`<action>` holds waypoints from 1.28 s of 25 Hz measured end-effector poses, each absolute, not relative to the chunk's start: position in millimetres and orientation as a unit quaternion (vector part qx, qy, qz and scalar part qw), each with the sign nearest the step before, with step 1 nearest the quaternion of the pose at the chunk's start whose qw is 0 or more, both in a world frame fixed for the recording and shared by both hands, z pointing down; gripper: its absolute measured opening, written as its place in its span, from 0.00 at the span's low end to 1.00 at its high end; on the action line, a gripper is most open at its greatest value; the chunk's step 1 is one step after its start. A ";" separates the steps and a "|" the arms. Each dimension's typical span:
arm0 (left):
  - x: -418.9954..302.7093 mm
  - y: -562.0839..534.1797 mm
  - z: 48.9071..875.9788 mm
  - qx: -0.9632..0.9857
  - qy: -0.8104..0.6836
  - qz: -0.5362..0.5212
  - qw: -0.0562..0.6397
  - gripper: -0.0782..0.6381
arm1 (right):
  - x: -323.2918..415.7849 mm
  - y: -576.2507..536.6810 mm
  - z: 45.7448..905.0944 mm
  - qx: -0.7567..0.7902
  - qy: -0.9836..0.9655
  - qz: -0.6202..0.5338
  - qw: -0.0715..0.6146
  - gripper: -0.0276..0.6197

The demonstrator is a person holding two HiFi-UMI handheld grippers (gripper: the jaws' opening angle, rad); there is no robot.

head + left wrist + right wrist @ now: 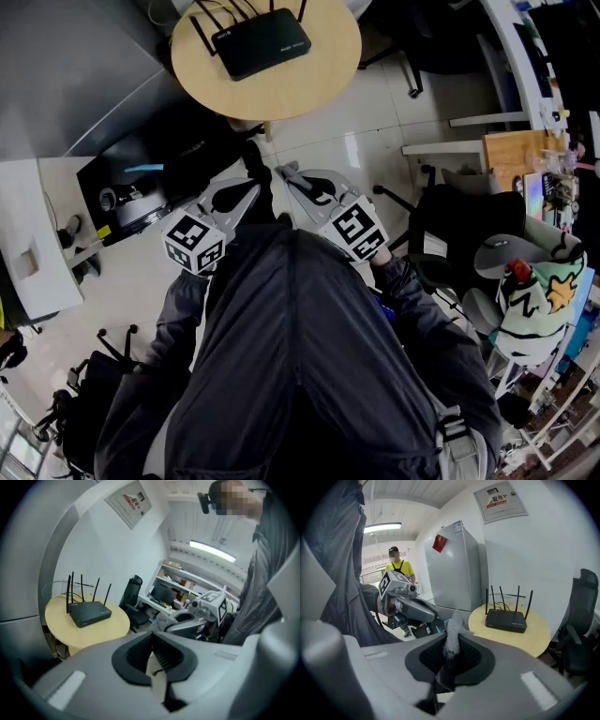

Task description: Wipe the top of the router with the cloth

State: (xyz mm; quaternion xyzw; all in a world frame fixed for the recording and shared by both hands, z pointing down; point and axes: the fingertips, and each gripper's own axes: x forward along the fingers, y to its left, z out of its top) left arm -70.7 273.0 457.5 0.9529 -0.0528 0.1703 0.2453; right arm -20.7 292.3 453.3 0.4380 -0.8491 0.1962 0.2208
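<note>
The black router (262,45) with its upright antennas lies on a round wooden table (309,89), well ahead of both grippers. It also shows in the left gripper view as the router (89,612) and in the right gripper view as the router (506,619). My right gripper (449,656) is shut on a grey cloth (451,641), which sticks up between its pads. My left gripper (153,663) is shut with nothing in it. In the head view the left gripper (246,190) and the right gripper (289,176) are held close together in front of my dark jacket.
A grey cabinet (452,569) stands left of the table (536,641). Black office chairs (441,239) and a cluttered desk (539,141) are on the right. Dark equipment (141,183) sits on the floor at left. A person in a yellow shirt (399,569) stands far back.
</note>
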 end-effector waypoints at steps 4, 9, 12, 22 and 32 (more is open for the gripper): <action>-58.7 197.9 451.8 0.955 -0.055 0.163 0.242 0.11 | -6.2 216.1 448.7 0.436 -0.850 0.186 0.229 0.09; -49.5 128.5 449.2 0.956 -0.063 0.156 0.242 0.11 | 11.6 140.6 452.0 0.432 -0.848 0.180 0.249 0.09; -47.4 97.5 447.1 0.956 -0.068 0.151 0.242 0.11 | 15.1 102.3 460.4 0.422 -0.848 0.178 0.266 0.09; -50.6 38.1 452.3 0.950 -0.107 0.149 0.254 0.11 | 16.2 -5.6 518.6 0.363 -0.854 0.167 0.334 0.09; -65.8 11.1 457.6 0.929 -0.193 0.167 0.268 0.11 | 13.5 -105.1 599.4 0.292 -0.849 0.172 0.405 0.09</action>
